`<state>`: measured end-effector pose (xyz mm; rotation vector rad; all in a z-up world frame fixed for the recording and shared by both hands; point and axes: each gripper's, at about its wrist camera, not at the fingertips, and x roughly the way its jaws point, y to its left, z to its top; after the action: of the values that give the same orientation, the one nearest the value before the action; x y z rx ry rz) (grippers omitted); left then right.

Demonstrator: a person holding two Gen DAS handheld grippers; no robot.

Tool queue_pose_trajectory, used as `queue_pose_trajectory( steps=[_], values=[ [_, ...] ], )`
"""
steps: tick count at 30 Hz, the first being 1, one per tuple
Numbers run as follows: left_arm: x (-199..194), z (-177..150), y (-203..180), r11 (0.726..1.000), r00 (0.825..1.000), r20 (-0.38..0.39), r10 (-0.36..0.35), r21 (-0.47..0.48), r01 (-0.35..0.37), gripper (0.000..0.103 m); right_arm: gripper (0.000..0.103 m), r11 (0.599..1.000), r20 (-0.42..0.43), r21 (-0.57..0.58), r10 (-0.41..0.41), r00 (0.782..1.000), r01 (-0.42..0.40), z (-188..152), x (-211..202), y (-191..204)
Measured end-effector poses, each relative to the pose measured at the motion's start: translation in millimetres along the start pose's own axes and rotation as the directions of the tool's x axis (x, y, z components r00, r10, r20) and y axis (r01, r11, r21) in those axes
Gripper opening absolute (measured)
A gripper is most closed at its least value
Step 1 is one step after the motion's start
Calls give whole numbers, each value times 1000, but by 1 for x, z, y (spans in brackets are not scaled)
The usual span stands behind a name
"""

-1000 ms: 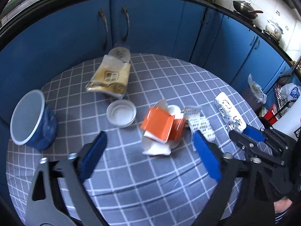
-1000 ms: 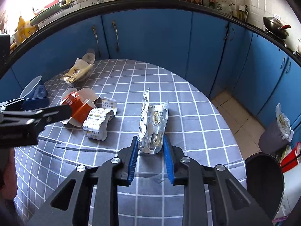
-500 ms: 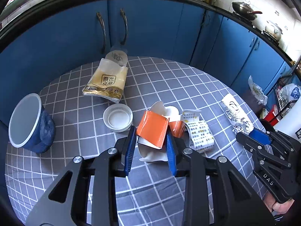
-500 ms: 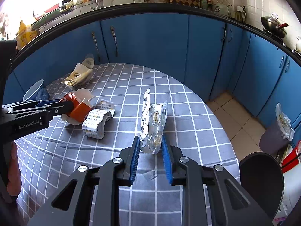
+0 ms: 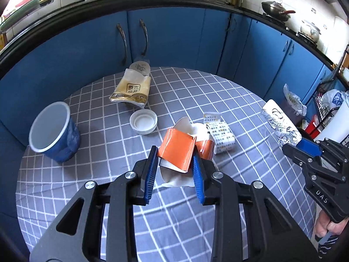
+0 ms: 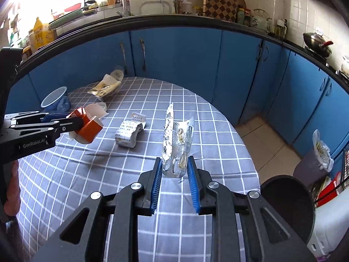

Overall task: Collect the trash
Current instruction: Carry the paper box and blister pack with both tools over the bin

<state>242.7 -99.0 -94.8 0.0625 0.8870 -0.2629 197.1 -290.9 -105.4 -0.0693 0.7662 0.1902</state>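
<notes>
Your left gripper [image 5: 174, 157] is clamped on the orange carton [image 5: 177, 150], pads pressing both sides; the torn white flaps hang below it, and in the right wrist view it looks clear of the cloth. Your right gripper [image 6: 174, 166] is pinched on the silver blister pack [image 6: 177, 144], which stands upright betw. the pads, above the tbl's right side.

Still lying on the round table [image 5: 87, 187] w/ grey checked cloth: printed wrapper [image 5: 221, 136] just right of the carton, white lid [image 5: 143, 121] behind-left of it, yellow tissue pack [image 5: 132, 92] near the far edge w/ a clear bottle [image 5: 139, 66] touching its far end, right at the rim. Blue cup [image 5: 53, 132] sits close to the left edge.

Open room: the near half of the cloth is bare under both grippers. Right of the tbl edge the tiled floor [image 6: 261, 135] is open up to the blue cabinets [image 6: 174, 52]. Black bin [image 6: 288, 205] sits low right, just off the tbl rim; a lined grey bin [image 6: 314, 163] stands further back by the cabinets.
</notes>
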Motion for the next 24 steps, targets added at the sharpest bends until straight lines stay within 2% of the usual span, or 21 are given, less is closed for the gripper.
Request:
queue_pose_trajectory(
  steps=[11,24],
  values=[
    [-40,-9,-13,1000,999,34,0,18,0,31,23,1000,42,-15,-21,999,22,-8,-46,0],
    [-70,-12,-66,995,997,65,-30,98,23,31,24,997,91,11,-72,993,71,-23,-95,-24]
  ],
)
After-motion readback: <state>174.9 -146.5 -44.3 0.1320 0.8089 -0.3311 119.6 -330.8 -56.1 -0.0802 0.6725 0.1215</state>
